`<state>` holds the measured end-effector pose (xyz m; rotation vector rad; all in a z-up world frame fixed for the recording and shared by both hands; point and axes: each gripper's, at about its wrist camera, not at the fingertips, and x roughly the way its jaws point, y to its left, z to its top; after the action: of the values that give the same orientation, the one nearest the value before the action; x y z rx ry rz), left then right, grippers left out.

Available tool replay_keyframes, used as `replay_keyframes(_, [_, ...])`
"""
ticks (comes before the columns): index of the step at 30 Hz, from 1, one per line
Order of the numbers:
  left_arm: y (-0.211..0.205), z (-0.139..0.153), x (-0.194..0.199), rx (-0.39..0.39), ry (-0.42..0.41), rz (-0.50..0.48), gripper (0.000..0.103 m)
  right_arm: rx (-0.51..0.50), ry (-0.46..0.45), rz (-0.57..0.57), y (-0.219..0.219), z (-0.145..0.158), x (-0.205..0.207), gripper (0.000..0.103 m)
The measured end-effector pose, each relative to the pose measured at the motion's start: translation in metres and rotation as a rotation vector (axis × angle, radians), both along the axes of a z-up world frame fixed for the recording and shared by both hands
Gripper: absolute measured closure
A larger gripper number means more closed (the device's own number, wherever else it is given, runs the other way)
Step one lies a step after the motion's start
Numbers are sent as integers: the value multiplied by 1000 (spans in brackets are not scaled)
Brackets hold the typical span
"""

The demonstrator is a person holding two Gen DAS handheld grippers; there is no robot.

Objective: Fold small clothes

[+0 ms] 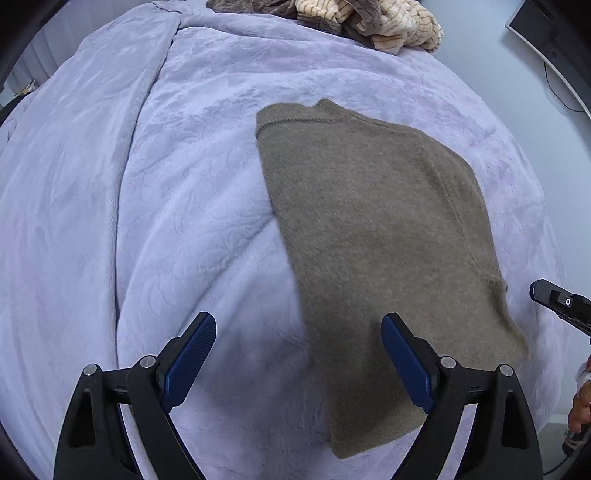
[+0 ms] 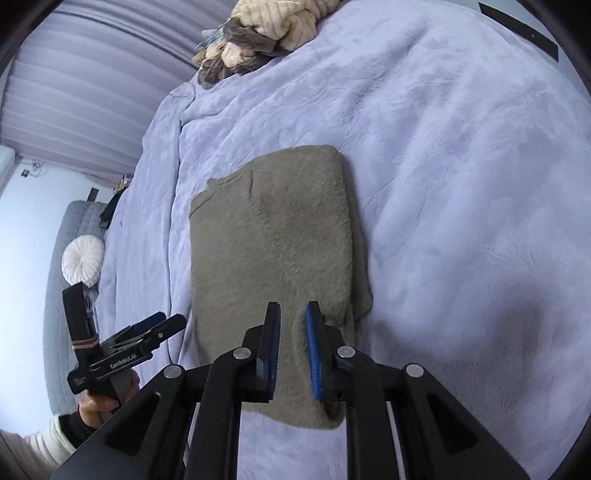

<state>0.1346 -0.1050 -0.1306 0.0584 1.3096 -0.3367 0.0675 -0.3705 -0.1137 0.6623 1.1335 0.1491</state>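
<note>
The right gripper [image 2: 293, 314] hangs above the near end of the folded sweater [image 2: 273, 258], its blue-padded jaws drawn close with only a narrow gap between them; no cloth is caught in that gap, so it holds nothing. The left gripper [image 1: 299, 328] stands wide open over the bed, one finger above the bare blanket [image 1: 147, 221] and the other above the sweater's near edge, gripping nothing as well. In the right wrist view the left gripper appears off the sweater's left edge, held by a hand [image 2: 99, 406] in a pale sleeve [image 2: 33, 446]. The taupe knitted sweater lies flat on the lavender blanket, folded into a long rectangle, its ribbed collar at the far end; one lower corner looks slightly rumpled, though blur makes that hard to judge. At the far edge of the bed sits a heap of cream and brown clothes [image 2: 258, 29]. A round white cushion [image 2: 83, 260] rests on a grey quilted seat beside the bed.
</note>
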Motion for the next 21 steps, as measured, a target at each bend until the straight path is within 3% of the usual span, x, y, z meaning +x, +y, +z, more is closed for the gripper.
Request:
replay_keyframes(4, [-19,-20,-22,39,34,-32,11,-56,34,85,28,-3,-11,86])
replay_keyframes(7, [-26,-37,-34,77,74,-56,11,-156,95,143,34,-23,-22,86])
replay_keyframes(9, [-24,-43,-39,77,105,-46,11,-211,157,156,32,-40,-33,94])
replay_keyframes(12, [-21,-43,-43,77,125,-34,11,-187,177,145,25,-50,-41,96])
replay_keyframes(21, [-24,-31,-48,114,148,-5,11,-233,215,122,22,-43,-44,97])
